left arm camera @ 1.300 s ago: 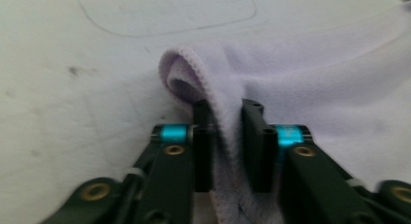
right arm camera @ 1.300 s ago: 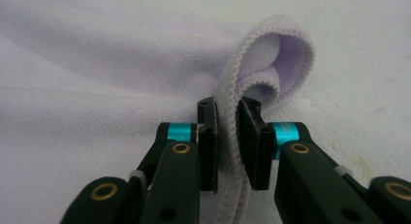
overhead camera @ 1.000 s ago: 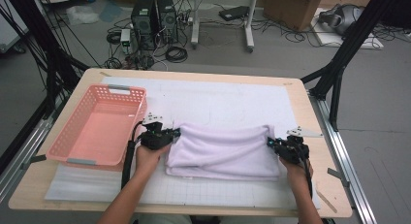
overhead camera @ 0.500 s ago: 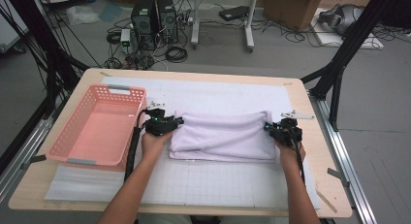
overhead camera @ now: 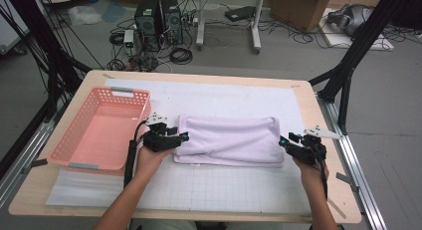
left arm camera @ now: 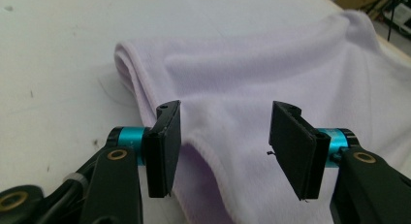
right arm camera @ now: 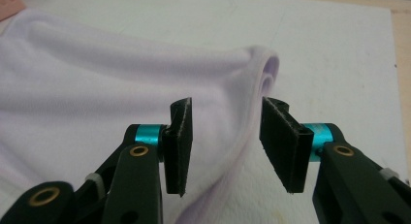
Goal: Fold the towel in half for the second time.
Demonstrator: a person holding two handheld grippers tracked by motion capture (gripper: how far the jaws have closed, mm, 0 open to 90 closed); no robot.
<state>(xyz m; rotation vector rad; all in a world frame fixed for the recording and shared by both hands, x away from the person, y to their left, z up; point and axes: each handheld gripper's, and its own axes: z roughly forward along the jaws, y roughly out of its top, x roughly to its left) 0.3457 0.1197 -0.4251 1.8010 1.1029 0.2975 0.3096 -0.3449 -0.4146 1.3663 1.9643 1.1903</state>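
Observation:
A pale lilac towel (overhead camera: pixel 226 139) lies folded in a long band across the middle of the white mat. My left gripper (overhead camera: pixel 181 138) sits at its left end and my right gripper (overhead camera: pixel 283 141) at its right end. In the left gripper view the left gripper (left arm camera: pixel 225 136) stands open, its jaws just having been opening, with the towel's folded edge (left arm camera: pixel 252 73) lying loose between the pads. The right gripper (right arm camera: pixel 225 136) is open too, its jaws also just having been opening, and the towel's corner fold (right arm camera: pixel 97 83) rests below and between them, untouched.
A pink plastic basket (overhead camera: pixel 74 155) stands on the left of the table, close beside my left hand. The gridded white mat (overhead camera: pixel 224 190) covers most of the tabletop. Black frame legs (overhead camera: pixel 348 75) and metal rails flank the table.
Both grippers carried the towel's near edge away from the person, folding it into a narrower band. They then opened, let the cloth go and drew slightly outward.

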